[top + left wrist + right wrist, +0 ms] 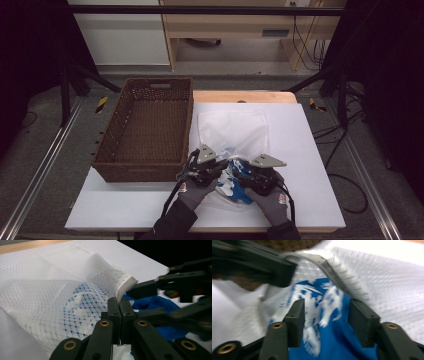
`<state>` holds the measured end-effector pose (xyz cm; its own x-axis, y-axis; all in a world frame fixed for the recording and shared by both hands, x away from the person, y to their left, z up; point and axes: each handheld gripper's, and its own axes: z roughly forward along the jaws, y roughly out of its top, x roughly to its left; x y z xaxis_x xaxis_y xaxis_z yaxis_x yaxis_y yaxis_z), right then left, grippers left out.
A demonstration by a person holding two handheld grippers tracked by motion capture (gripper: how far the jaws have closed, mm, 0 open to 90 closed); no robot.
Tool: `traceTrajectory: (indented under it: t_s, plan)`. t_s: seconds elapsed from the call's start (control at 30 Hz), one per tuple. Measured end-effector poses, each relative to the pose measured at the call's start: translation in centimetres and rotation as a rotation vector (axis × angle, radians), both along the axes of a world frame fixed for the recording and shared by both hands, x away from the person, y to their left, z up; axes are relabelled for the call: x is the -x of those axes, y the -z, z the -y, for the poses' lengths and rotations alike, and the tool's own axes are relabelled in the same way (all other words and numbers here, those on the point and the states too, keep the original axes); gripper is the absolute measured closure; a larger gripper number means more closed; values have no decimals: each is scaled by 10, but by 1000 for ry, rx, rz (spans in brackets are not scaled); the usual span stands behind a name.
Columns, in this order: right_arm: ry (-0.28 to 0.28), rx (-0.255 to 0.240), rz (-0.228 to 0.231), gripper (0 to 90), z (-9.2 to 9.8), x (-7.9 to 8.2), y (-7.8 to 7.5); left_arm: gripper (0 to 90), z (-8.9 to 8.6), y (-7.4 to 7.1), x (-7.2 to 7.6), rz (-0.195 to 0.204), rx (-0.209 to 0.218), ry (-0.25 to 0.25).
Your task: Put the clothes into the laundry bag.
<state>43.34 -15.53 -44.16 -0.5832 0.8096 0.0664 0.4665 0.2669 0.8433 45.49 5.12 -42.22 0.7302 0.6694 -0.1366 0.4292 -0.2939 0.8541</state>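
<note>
A brown wicker basket (145,131) sits on the white table (310,165), left side.

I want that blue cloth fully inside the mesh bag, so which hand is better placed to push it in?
Right. The right gripper is open over the blue cloth, while the left gripper is shut on the mesh bag's edge, holding its mouth up.

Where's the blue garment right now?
In the high view, the blue garment lies at the table's near edge between both grippers, partly inside the white mesh bag, right of the wicker basket.

basket (145,130) left of mesh bag (232,129), garment (234,186) inside
</note>
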Motion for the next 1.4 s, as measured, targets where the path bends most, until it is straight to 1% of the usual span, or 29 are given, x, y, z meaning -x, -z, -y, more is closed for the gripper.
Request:
traceTrajectory:
  t_s: [0.07, 0.13, 0.23, 0.27, 0.3, 0.37, 0.43, 0.47, 0.5, 0.53, 0.6, 0.63, 0.67, 0.7, 0.77, 0.8, 0.87, 0.9, 0.93, 0.97, 1.0, 1.03, 1.07, 1.13, 1.23, 1.27, 1.3, 1.33, 1.4]
  plan:
    - [-34, 6, -2, 381, 3, 8, -2, 889, 0, 0, -1, 3, -5, -1]
    - [-55, 26, -21, 339, 1, 13, 3, 889, 0, 1, -1, 0, -2, -5]
    - [-56, 78, -68, 325, -7, 11, 23, 889, 1, 1, 0, 3, -6, -3]
    - [-48, 107, -74, 344, -10, 10, 29, 889, 1, 1, 0, 3, -6, -3]
    - [-36, 140, -76, 397, -13, 10, 35, 889, 1, 1, 0, 4, -7, -2]
    - [-24, 201, -55, 511, -17, 8, 39, 889, 1, 1, -1, 3, -6, -1]
    - [6, 229, -58, 710, -19, 6, 37, 889, 2, 1, 0, 0, -2, -1]
    - [13, 221, -62, 770, -19, 4, 37, 889, 2, 1, 0, 0, -3, 1]
    - [27, 194, -83, 798, -18, 3, 35, 889, 2, 0, 1, 4, -5, 3]
    - [35, 182, -79, 808, -18, 2, 33, 889, 2, 0, 2, 5, 1, 4]
    - [47, 147, -44, 813, -18, 2, 28, 889, 2, -3, 4, -4, 23, 18]
    - [54, 116, -30, 813, -19, 2, 25, 889, 3, -5, 6, 0, 29, 24]
    - [61, 94, -17, 812, -20, 1, 21, 889, 4, -8, 8, 14, 23, 28]
    - [66, 80, 2, 811, -21, -2, 17, 889, 6, -11, 10, 22, 25, 33]
    - [98, 57, 16, 805, -25, -9, 12, 889, 8, -14, 13, 32, 27, 44]
    - [114, 65, 18, 795, -27, -14, 11, 889, 9, -15, 13, 34, 23, 43]
    - [143, 91, -3, 770, -31, -24, 17, 889, 10, -12, 11, 27, 14, 36]
    - [156, 111, -32, 745, -33, -29, 23, 889, 9, -9, 9, 18, 9, 31]
    - [149, 126, -48, 724, -34, -32, 28, 889, 8, -6, 7, 8, 8, 27]
    - [140, 126, -45, 695, -34, -33, 32, 889, 7, -3, 5, 2, 8, 21]
    - [136, 122, -51, 659, -35, -31, 33, 889, 5, 0, 4, -2, 5, 18]
    - [117, 118, -42, 624, -34, -28, 32, 889, 3, 2, 2, -9, 8, 13]
    - [93, 84, -41, 583, -31, -24, 27, 889, 2, 3, 1, -11, 8, 10]
    - [71, 47, -25, 526, -23, -15, 18, 888, 0, 5, 0, -16, 11, 6]
    - [45, -8, 5, 413, -4, 0, 2, 888, 0, 5, -1, -10, 6, 4]
    - [51, 0, 30, 361, 3, 4, -1, 888, 0, 5, -1, -8, 1, 3]
    - [65, 13, 30, 323, 9, 6, -2, 888, 0, 6, -1, -8, -1, 4]
    - [71, 19, 18, 306, 15, 8, -1, 888, 0, 6, -1, -6, -2, 3]
    - [68, 16, -9, 283, 23, 10, 7, 888, 1, 6, -2, -10, 1, 2]
